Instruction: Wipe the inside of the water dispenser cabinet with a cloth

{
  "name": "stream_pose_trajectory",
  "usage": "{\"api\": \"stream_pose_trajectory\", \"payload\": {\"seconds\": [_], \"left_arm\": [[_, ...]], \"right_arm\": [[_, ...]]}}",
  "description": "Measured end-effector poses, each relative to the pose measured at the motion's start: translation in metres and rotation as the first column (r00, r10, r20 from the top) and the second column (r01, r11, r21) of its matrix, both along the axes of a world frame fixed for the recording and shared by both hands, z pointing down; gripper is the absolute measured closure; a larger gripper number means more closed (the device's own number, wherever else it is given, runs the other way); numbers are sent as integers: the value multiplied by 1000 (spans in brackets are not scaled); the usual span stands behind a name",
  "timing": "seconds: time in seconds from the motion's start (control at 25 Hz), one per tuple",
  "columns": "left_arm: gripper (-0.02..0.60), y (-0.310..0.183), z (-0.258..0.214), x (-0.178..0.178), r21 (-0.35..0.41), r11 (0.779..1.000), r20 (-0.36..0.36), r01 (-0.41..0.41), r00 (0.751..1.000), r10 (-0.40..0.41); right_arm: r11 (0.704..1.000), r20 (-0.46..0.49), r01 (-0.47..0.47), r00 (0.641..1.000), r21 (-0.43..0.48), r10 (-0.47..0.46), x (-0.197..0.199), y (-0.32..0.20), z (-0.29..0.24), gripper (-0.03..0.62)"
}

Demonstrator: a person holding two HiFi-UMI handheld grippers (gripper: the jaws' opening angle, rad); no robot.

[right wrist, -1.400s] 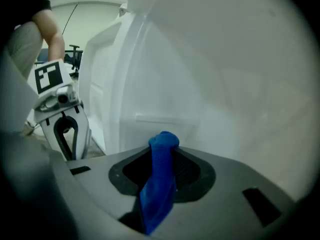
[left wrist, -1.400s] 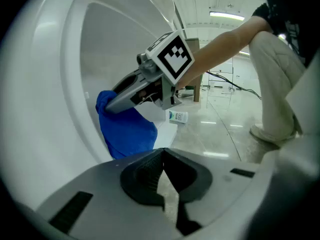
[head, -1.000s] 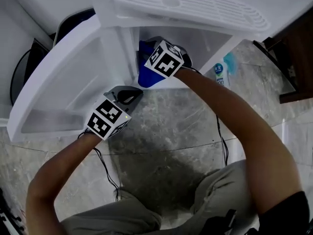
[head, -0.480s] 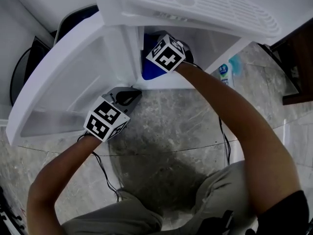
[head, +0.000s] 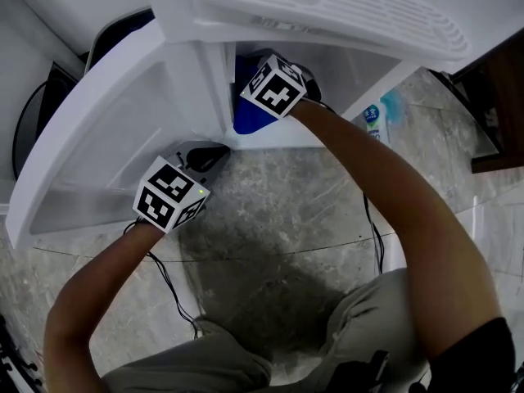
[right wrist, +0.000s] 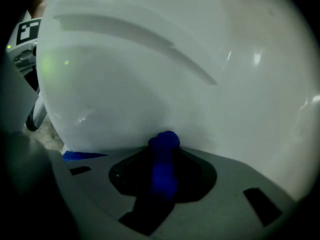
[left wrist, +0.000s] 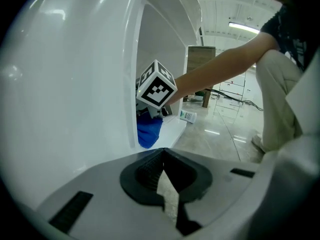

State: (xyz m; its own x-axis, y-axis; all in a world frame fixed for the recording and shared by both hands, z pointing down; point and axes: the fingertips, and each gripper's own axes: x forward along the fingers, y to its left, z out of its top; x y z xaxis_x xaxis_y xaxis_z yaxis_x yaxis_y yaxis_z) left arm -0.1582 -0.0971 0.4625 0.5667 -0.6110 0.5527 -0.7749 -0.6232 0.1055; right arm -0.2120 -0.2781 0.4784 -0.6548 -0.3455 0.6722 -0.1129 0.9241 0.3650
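- The right gripper [right wrist: 161, 163] had its jaws partly apart and clamped on a fold of blue cloth [right wrist: 166, 140], which stuck out past the jaw tips against the white inner wall of the water dispenser cabinet [right wrist: 200, 84].
- In the head view, upper centre, only that gripper's marker cube showed at the cabinet's mouth, with the blue cloth hanging just below and left of it over the cabinet's floor edge.
- The left gripper [left wrist: 161, 159] had its jaws fully closed with nothing between them.
- It sat left of centre in the head view, outside the cabinet, its jaw tips near the lower corner where the open cabinet door [head: 98, 146] met the cabinet; whether they touched it could not be told.
- The door swung out toward the left of the frame.
- A white slotted drip tray [head: 352, 11] ran across the top of the frame above the opening.
- A small bottle [head: 370, 123] stood on the grey marbled floor [head: 270, 219] just right of the cabinet.
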Motion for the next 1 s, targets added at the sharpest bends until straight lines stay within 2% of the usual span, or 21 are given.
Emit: {"api": "stream_pose_trajectory", "payload": {"seconds": [0.2,0.36,0.48,0.84,1.0], "left_arm": [[574,3,3,0,-2,1000,15,-10,1000,10],[574,-7,-1,0,20,1000,19,-16,1000,16],[574,-12,-3,1,26,1000,12,-12,1000,12],[574,-1,-4,0,14,1000,21,-13,1000,13],[574,-3,-12,0,32,999,31,-15,999,14]], "right_arm": [[1000,-7,-16,1000,19,16,-1,-3,-1,505],[999,-30,41,999,33,-40,3,14,-1,505],[998,-32,50,998,35,-49,4,16,1,505],[998,-62,3,998,69,1,-3,-8,1,504],[1000,-38,11,999,-17,-12,3,7,-1,503]]}}
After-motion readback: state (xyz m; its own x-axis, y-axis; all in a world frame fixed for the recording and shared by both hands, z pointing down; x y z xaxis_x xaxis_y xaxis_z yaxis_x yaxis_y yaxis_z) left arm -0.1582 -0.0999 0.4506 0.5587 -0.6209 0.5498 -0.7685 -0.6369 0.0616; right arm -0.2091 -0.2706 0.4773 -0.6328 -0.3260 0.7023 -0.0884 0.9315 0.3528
